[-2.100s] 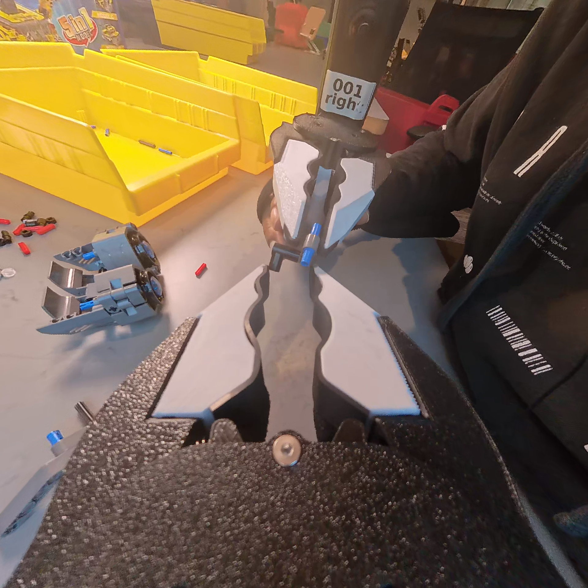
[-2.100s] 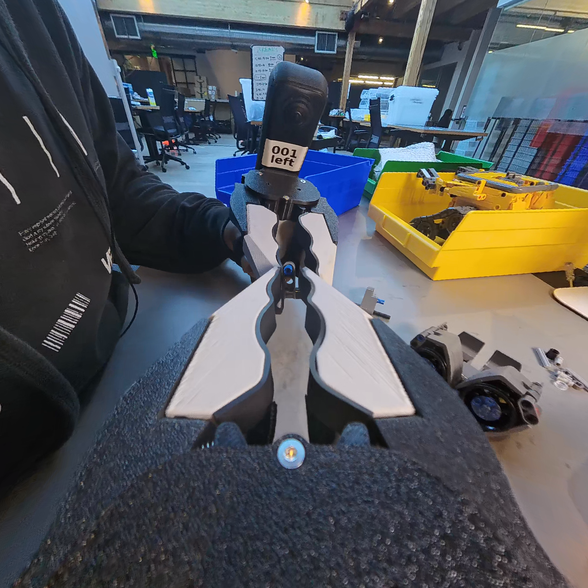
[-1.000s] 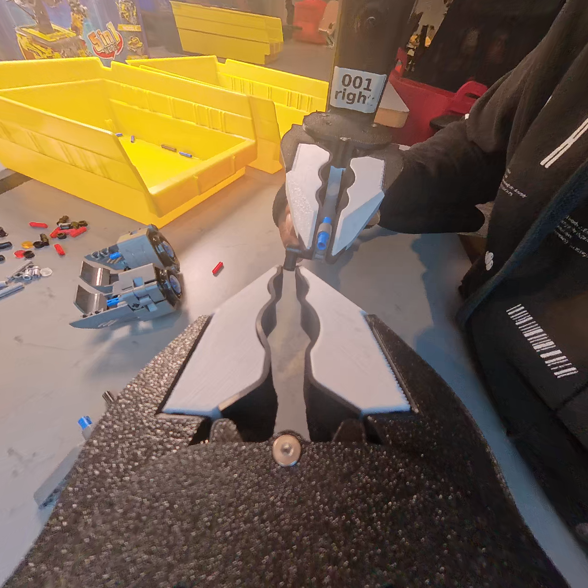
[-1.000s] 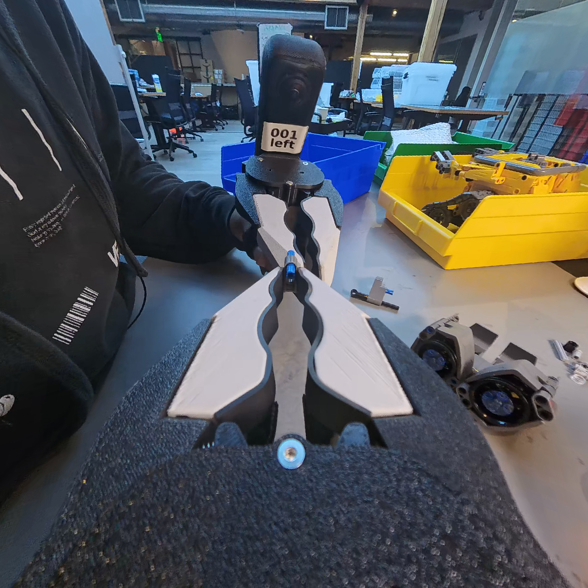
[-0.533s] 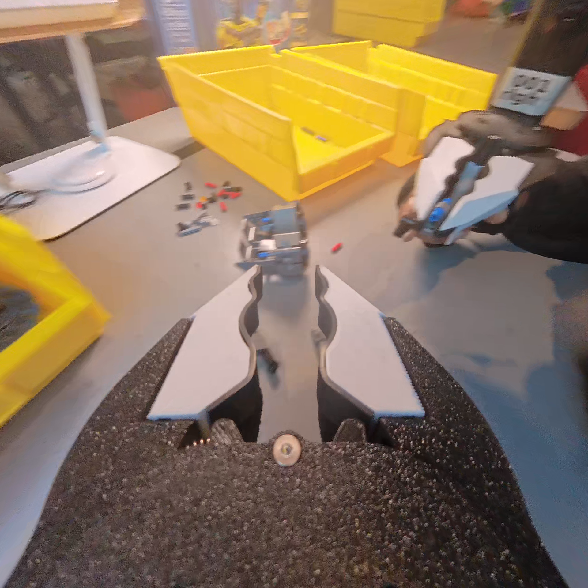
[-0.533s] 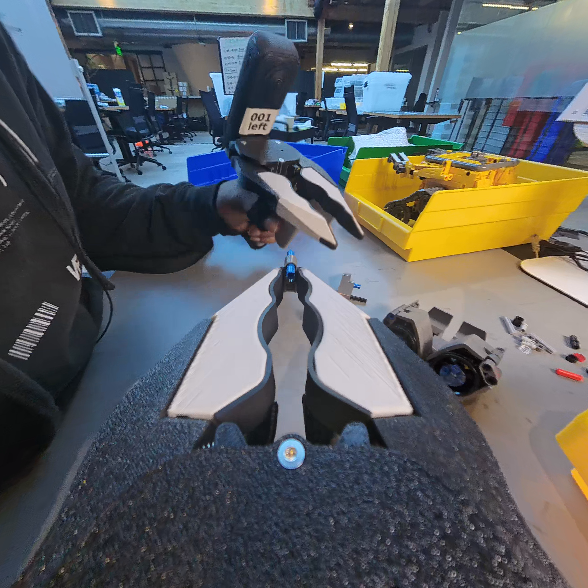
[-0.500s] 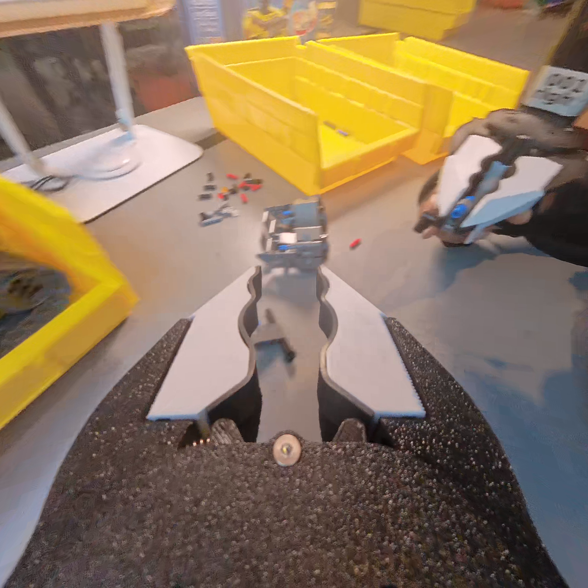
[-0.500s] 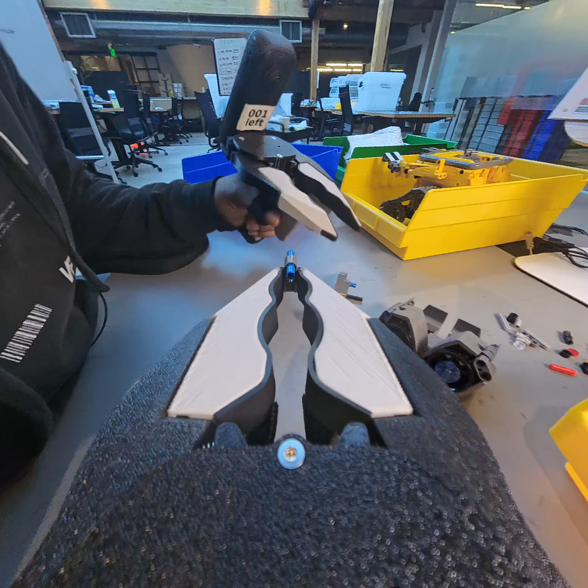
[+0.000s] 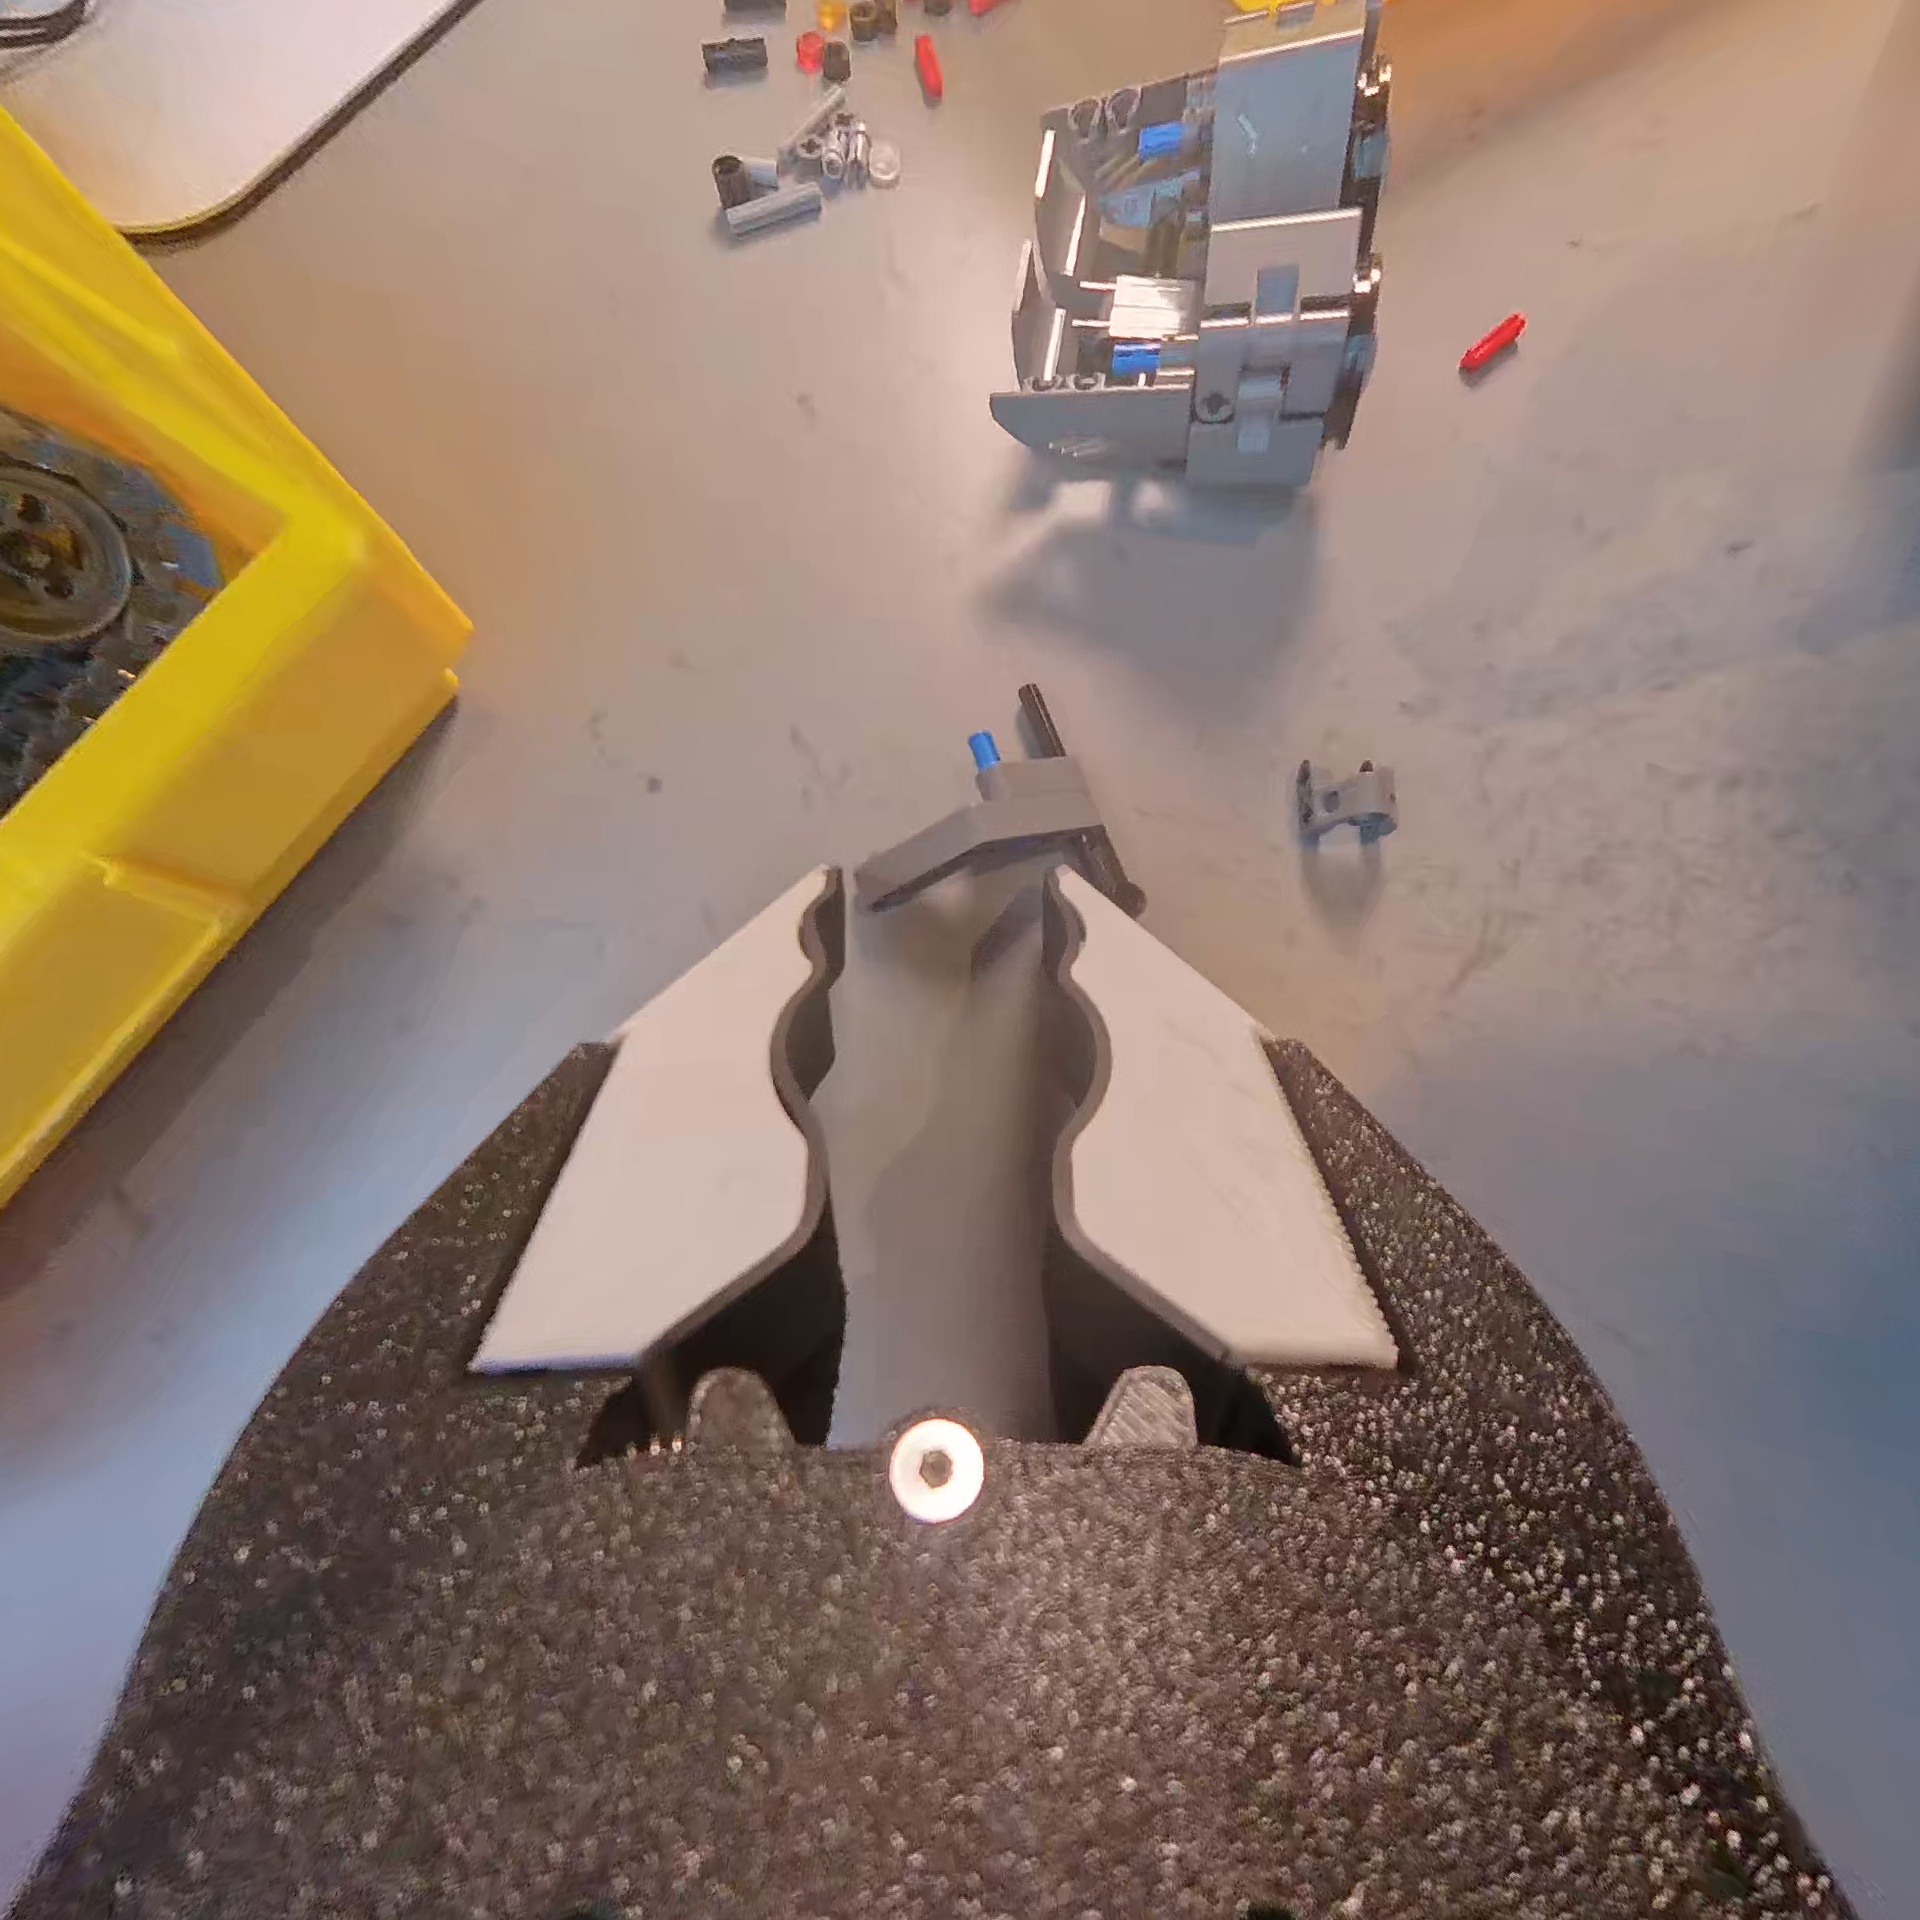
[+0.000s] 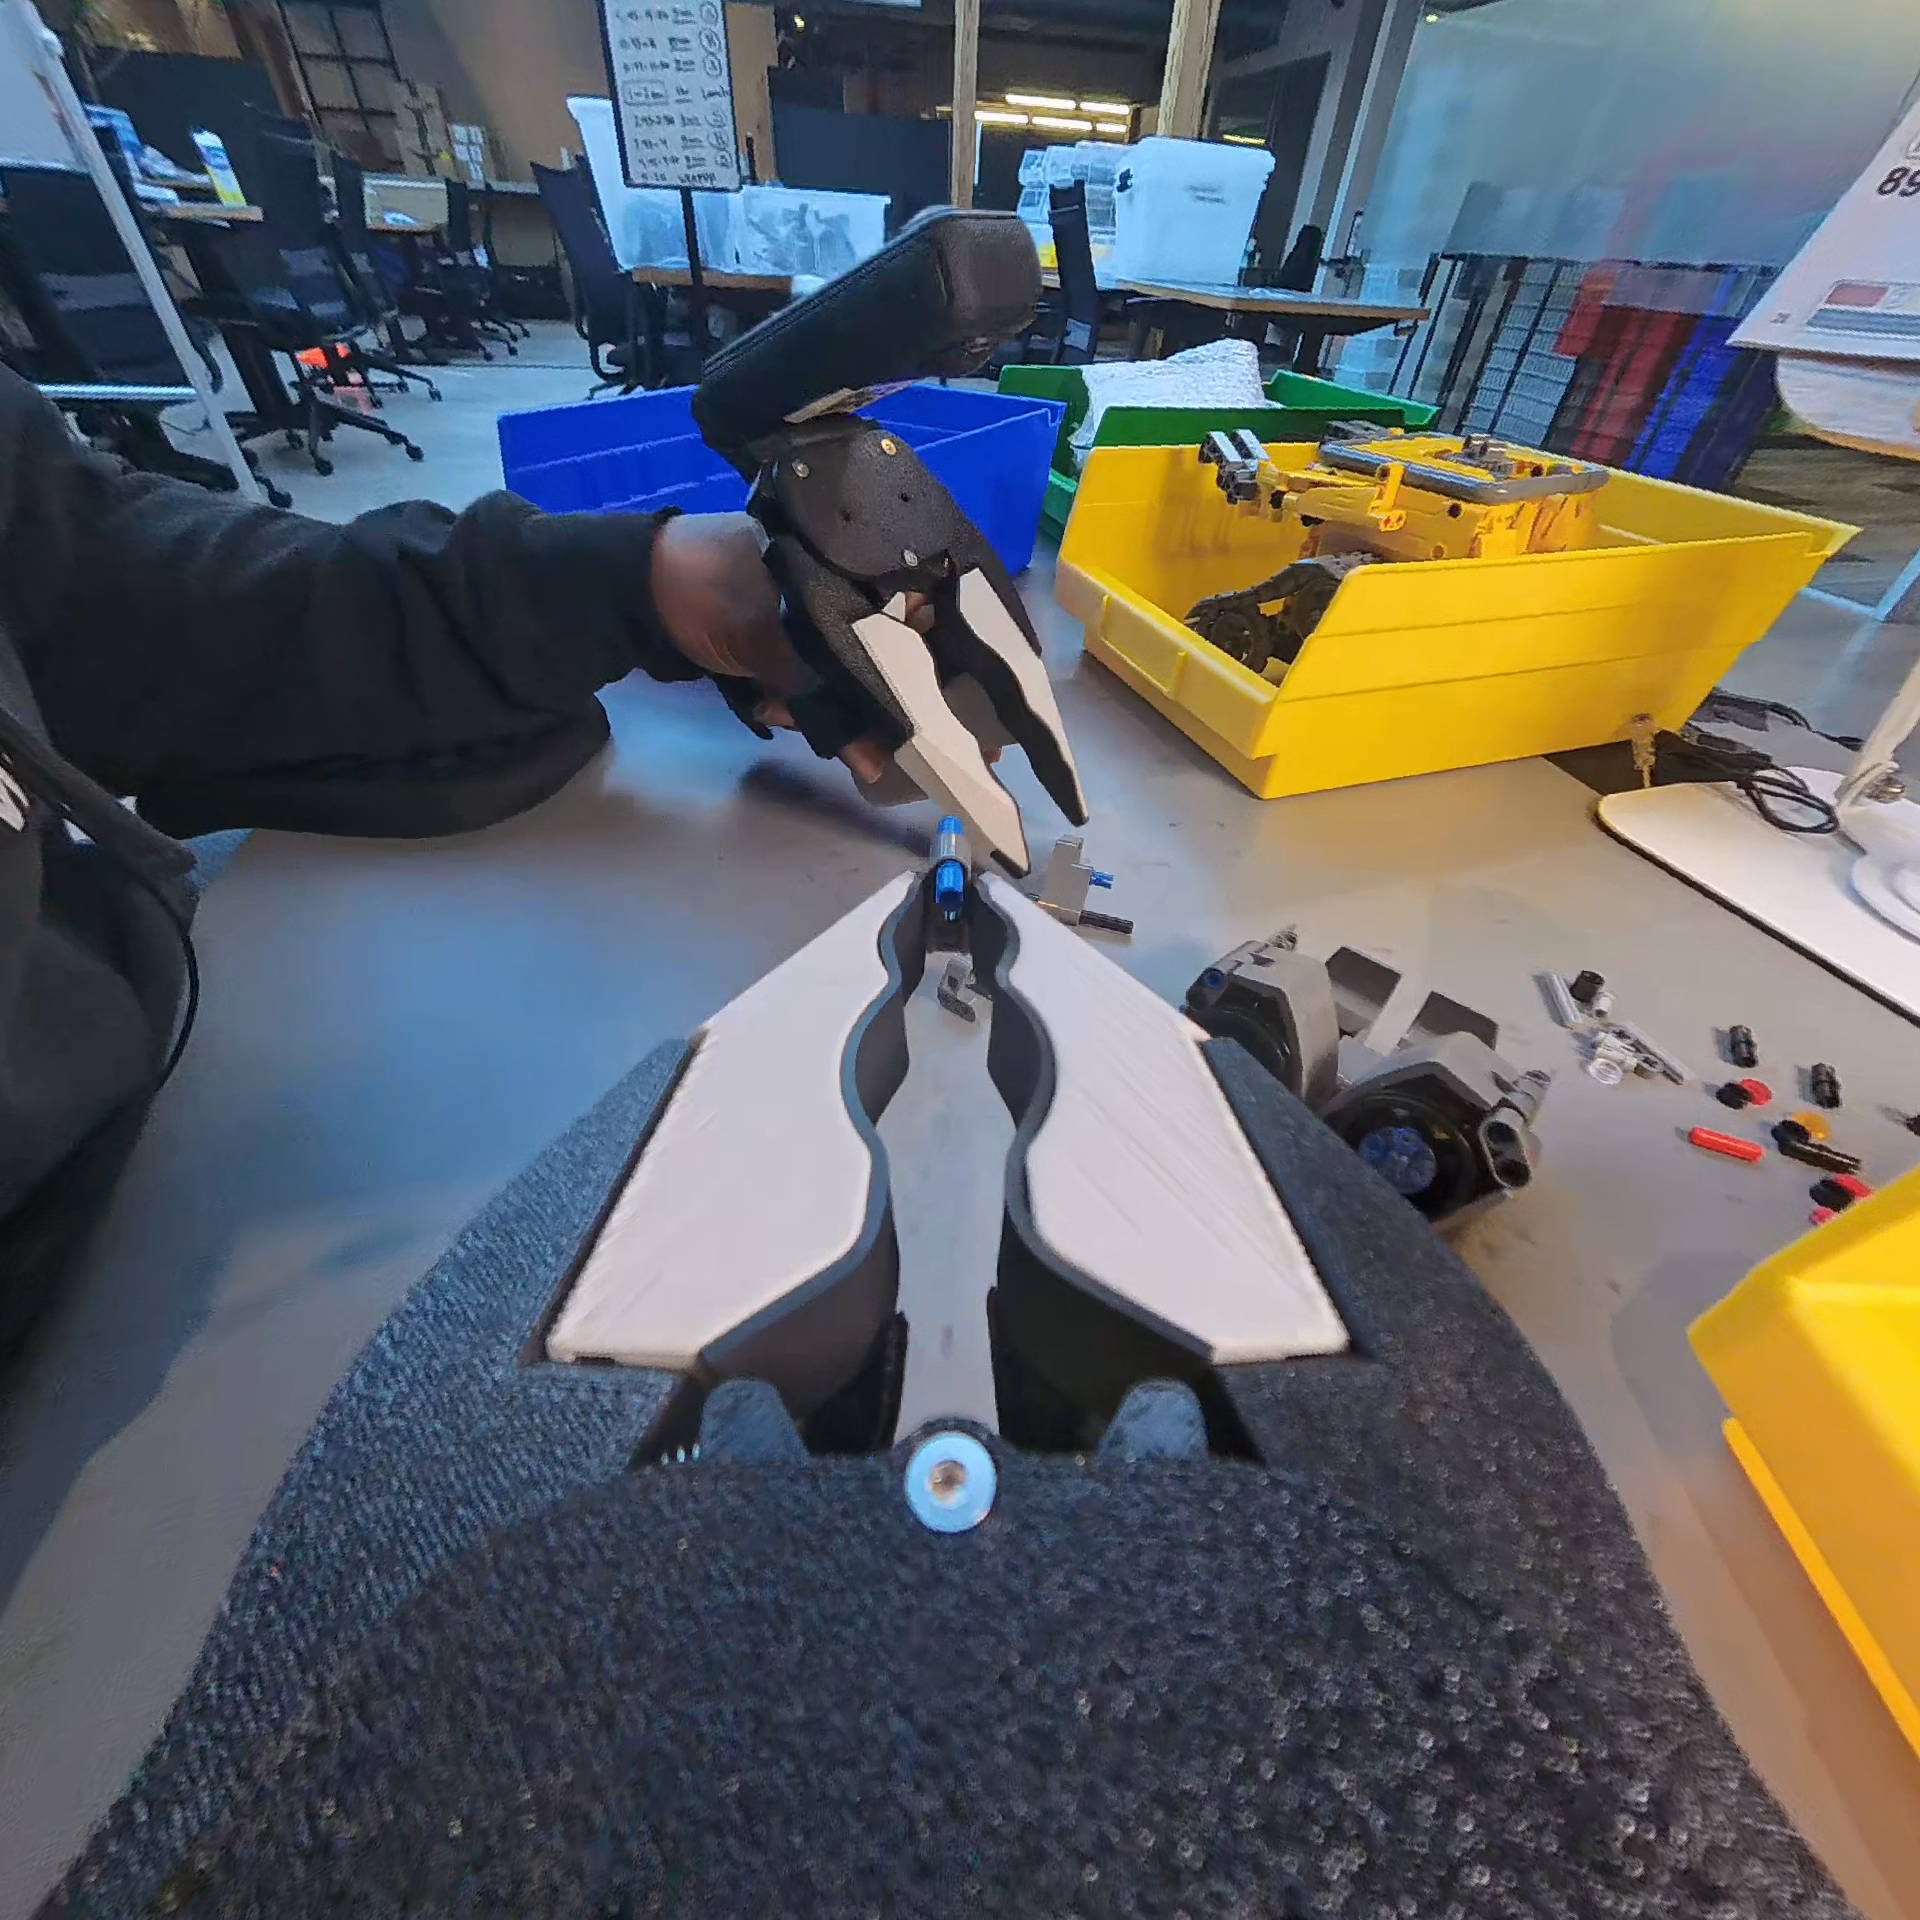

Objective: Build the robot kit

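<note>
My left gripper (image 9: 945, 890) is open and points down at the table, its fingertips on either side of the near end of a grey L-shaped piece (image 9: 987, 826) with a blue pin and a black axle. It does not grip the piece. The left gripper also shows in the right wrist view (image 10: 1044, 836), just above that piece (image 10: 1070, 883). My right gripper (image 10: 951, 891) is shut on a small blue pin piece (image 10: 948, 868) and holds it above the table. A small grey connector (image 9: 1345, 800) lies loose on the table, right of the left gripper.
A grey engine-like assembly (image 9: 1195, 312) lies beyond the L-shaped piece; it also shows right of my right gripper (image 10: 1382, 1070). Small loose parts (image 9: 821, 156) and a red pin (image 9: 1491, 341) lie scattered. Yellow bins stand at left (image 9: 208, 644), far right (image 10: 1507, 665) and near right (image 10: 1829, 1403). A white lamp base (image 10: 1766, 862) lies flat. The gap from one gripper's tips to the other's is roughly 15 cm. The small grey connector (image 9: 1345, 800) lies some 5 cm from my left tips, 10 cm from my right tips.
My left gripper let go at the right gripper's tip, opened, swung away and came down over the L-shaped piece. The right gripper stayed shut on the blue pin piece.
</note>
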{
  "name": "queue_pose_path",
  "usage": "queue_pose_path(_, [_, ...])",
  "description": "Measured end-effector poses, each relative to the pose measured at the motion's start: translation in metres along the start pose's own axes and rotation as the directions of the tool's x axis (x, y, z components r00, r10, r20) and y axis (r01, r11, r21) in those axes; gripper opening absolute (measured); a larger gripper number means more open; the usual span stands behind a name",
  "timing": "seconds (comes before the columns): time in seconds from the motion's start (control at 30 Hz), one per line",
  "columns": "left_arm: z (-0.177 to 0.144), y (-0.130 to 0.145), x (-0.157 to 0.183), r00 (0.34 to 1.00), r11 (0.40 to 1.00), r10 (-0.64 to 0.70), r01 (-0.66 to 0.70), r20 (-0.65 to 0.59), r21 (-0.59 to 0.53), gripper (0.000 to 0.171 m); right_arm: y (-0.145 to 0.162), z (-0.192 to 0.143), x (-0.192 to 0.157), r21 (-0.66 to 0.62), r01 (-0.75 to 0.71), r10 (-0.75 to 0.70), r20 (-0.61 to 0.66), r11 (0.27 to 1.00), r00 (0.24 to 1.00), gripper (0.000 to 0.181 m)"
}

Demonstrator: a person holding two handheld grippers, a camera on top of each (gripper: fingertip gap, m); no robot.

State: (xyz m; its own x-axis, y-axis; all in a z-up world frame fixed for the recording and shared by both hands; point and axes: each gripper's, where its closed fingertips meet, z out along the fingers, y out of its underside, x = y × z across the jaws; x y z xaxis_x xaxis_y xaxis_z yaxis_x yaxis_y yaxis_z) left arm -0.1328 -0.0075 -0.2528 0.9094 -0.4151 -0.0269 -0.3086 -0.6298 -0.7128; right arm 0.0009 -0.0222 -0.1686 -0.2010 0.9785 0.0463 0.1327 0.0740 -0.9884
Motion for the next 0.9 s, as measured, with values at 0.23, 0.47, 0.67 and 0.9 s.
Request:
queue_pose_path(0.23, [-0.005,-0.012,0.006,0.997,0.996,0.072,-0.071,-0.006,0.062,0.039,0.004,-0.004,0.002,-0.029,0.027,-0.028,-0.016,0.999,0.999,0.006])
queue_pose_path(0.47, [0.002,-0.015,0.080,0.949,0.985,0.169,-0.153,-0.264,0.080,0.036,0.005,-0.004,0.004,-0.035,0.014,-0.014,-0.019,0.999,1.000,0.006])
queue_pose_path(0.67, [0.016,-0.008,0.083,0.948,0.968,0.252,-0.248,-0.195,0.043,0.016,0.009,-0.004,0.003,-0.060,0.043,-0.045,-0.023,0.997,0.999,0.006])
queue_pose_path(0.9, [0.013,-0.009,0.087,0.943,0.973,0.232,-0.226,-0.239,0.052,0.015,0.010,-0.003,0.004,-0.061,0.031,-0.033,-0.020,0.998,0.999,0.006])
